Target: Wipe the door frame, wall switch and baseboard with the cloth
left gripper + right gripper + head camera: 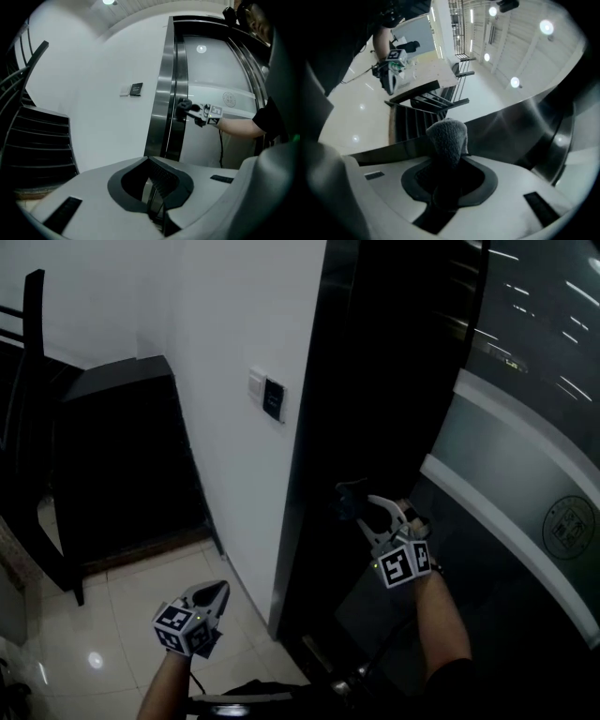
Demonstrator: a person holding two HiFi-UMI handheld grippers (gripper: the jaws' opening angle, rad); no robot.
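White wall (225,343) runs down the left of the dark, glossy door frame (319,427), and cream tiled floor (112,634) shines below it. Against the wall at the far left stands a dark cabinet (122,456), with a black chair (33,352) just beside it. To the right of the frame is a glass door (525,371) crossed by a pale frosted band (497,493) bearing a round emblem.

My right gripper (364,509) is raised at about the middle of the frame's height. Its jaws pinch the grey cloth (447,136), which bulges out past the jaw tips as a rounded, fuzzy wad. From my head the cloth looks dark, and it sits right at the frame's inner edge. It seems to touch the frame, though I cannot tell for sure.

My left gripper (217,593) hangs low over the tiles, near the foot of the wall and well apart from the right one. Its jaws are pressed together with nothing between them, and they aim toward the frame.

On the white wall, the black wall switch (273,399) sits just beside a small white plate (255,382). Both are higher than either gripper and close to the frame's left edge.
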